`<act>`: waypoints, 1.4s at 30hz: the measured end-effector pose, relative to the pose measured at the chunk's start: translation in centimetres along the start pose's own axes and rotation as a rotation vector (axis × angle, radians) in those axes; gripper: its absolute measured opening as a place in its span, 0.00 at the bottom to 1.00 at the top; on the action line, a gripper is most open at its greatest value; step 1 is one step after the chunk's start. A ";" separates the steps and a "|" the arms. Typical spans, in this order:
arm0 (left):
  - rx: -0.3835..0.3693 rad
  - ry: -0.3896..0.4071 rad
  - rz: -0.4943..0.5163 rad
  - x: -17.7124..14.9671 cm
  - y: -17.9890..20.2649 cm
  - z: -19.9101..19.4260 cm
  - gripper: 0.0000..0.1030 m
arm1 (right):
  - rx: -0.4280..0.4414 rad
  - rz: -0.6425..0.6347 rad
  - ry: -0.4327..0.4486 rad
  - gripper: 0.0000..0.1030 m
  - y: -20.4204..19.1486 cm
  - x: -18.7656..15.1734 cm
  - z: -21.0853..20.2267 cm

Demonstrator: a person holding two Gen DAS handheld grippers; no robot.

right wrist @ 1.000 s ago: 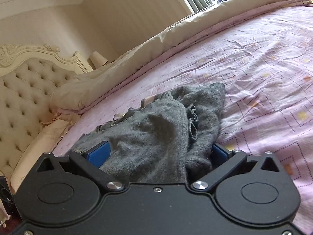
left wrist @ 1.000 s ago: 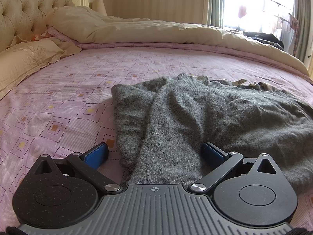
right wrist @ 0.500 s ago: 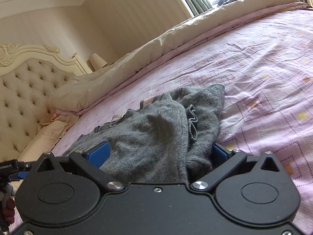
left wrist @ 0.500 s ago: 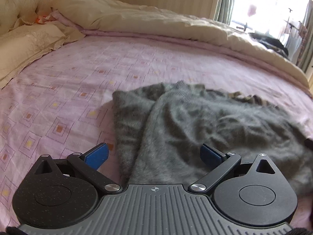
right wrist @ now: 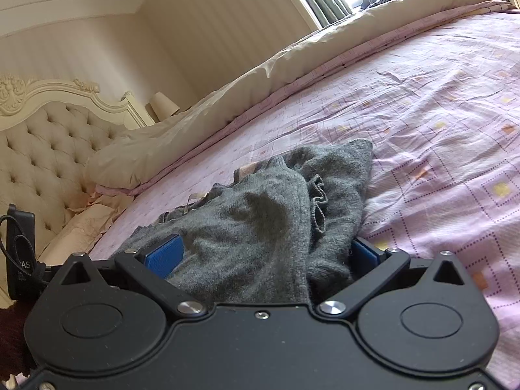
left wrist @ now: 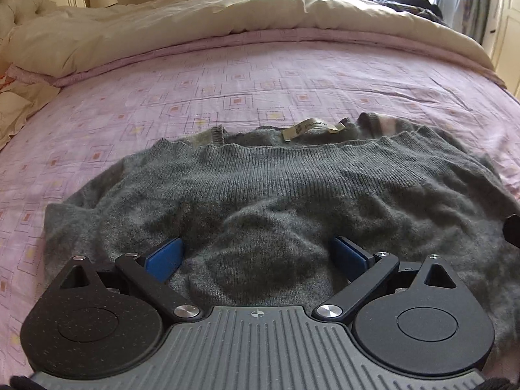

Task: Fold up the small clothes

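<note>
Bed: pink sheet printed with small squares, fills both views. Cream duvet bunched along the far edge; tufted cream headboard at left in the right wrist view.

Grey knit sweater: lies on the sheet, spread wide across the left wrist view, ribbed neckline on the far side with a pale neck label showing inside it. In the right wrist view the same sweater is rumpled, with a raised fold running away from the camera and a ribbed edge curling beside it.

Left claw: jaws spread wide. Blue pads sit low against the knit on either side of a soft mound of fabric. The fabric between them is not pinched; a clear gap of sweater separates the two pads.

Right claw: jaws likewise spread wide. A thick bunch of sweater lies between the blue pads and reaches back to the claw body. The right-hand pad is partly buried by the fold. Cloth touches both pads, uncompressed.

A dark edge of the other device shows at the far right of the left wrist view.
</note>
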State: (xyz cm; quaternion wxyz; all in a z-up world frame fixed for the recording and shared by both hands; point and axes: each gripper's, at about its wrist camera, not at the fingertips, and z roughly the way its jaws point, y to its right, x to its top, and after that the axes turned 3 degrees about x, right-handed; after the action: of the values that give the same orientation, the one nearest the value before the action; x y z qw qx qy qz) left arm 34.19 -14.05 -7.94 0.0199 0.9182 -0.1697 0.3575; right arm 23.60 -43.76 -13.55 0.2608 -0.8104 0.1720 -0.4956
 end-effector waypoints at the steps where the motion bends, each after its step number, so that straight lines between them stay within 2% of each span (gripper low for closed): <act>1: -0.004 -0.001 -0.016 -0.2 -0.2 0.2 1.00 | 0.000 0.001 0.000 1.00 0.0 0.0 0.0; 6: -0.015 0.003 -0.012 -0.6 -0.5 0.6 1.00 | 0.008 0.008 0.002 1.00 0.2 0.0 -0.2; 12: 0.004 0.027 -0.017 -0.9 -0.1 0.4 1.00 | 0.072 0.032 -0.005 1.00 0.8 0.2 -0.6; 14: 0.008 0.033 -0.021 -1.0 -0.1 0.5 1.00 | 0.087 0.039 -0.003 0.87 1.0 0.2 -0.8; 16: 0.009 0.032 -0.021 -0.9 0.0 0.3 1.00 | 0.098 0.090 -0.032 0.26 1.6 0.1 -0.3; 17: 0.008 0.032 -0.021 -0.9 0.0 0.3 1.00 | 0.107 0.138 -0.078 0.25 2.3 0.1 0.4; 18: 0.007 0.030 -0.020 -0.9 0.0 0.4 1.00 | 0.114 0.158 -0.086 0.25 2.7 0.1 0.6; 25: 0.007 0.027 -0.017 -0.7 -0.2 0.5 1.00 | 0.100 0.159 -0.077 0.21 2.6 -0.1 0.5; 30: -0.017 -0.009 -0.004 0.2 -0.6 0.2 1.00 | 0.101 0.165 -0.076 0.21 2.8 -0.1 0.3; 31: -0.022 -0.019 -0.001 0.3 -0.7 -0.2 0.97 | 0.101 0.164 -0.075 0.21 2.8 -0.2 0.3; 32: -0.025 -0.022 0.004 0.3 -0.7 -0.8 0.89 | 0.101 0.165 -0.075 0.21 2.8 -0.2 0.3; 33: -0.027 -0.020 0.009 0.1 -0.7 -1.3 0.87 | 0.101 0.164 -0.076 0.21 2.8 -0.2 0.3; 38: -0.037 0.019 0.029 -3.4 -0.4 -5.2 0.87 | 0.102 0.165 -0.076 0.21 2.8 -0.2 0.3; 42: -0.014 0.023 0.070 -6.5 0.1 -5.7 0.88 | 0.105 0.169 -0.076 0.22 2.9 -0.2 0.2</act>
State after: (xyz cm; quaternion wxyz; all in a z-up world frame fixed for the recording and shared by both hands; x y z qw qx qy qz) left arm 25.99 -11.37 -8.02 0.0158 0.9073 -0.2042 0.3673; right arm 23.66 -45.99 -15.49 0.3503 -0.7963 0.2036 -0.4492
